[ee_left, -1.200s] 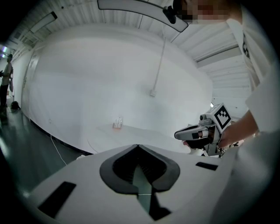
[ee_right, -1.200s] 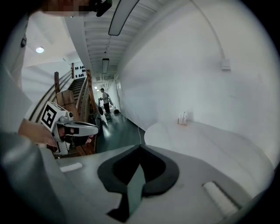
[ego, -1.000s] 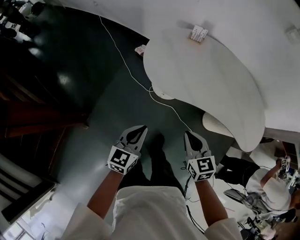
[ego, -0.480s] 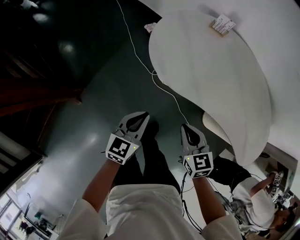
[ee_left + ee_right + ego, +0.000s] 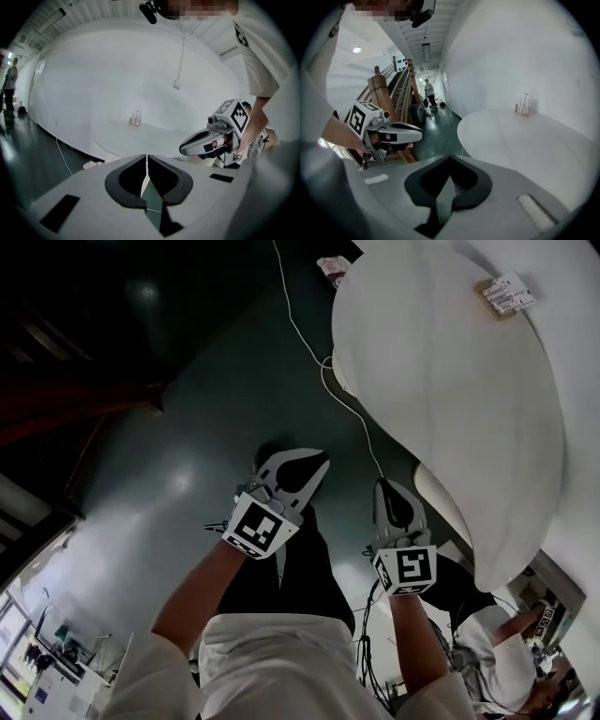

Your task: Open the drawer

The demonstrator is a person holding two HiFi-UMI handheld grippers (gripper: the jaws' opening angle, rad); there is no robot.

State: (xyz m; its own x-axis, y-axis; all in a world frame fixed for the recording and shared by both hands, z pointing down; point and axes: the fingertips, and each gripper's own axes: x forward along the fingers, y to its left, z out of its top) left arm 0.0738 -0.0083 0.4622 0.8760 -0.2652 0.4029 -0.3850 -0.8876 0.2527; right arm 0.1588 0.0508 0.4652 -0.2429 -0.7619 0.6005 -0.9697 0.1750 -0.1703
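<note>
No drawer shows in any view. In the head view my left gripper (image 5: 317,463) and right gripper (image 5: 388,487) hang side by side over the dark green floor (image 5: 187,456), both pointing away from the person. The left gripper (image 5: 147,156) has its jaws pressed together with nothing between them. The right gripper (image 5: 450,157) also has its tips meeting and holds nothing. Each gripper shows in the other's view: the right gripper (image 5: 206,140) and the left gripper (image 5: 401,133).
A white round table (image 5: 450,381) stands to the right, bearing a small rack of bottles (image 5: 523,106). A white cable (image 5: 300,334) runs over the floor. A wooden staircase (image 5: 391,93) rises at the left. A person (image 5: 428,92) stands in the corridor, another (image 5: 511,662) sits lower right.
The head view has swung, so the table has slid up and to the right. Both grippers stay shut and side by side, the left now a little higher in the picture.
</note>
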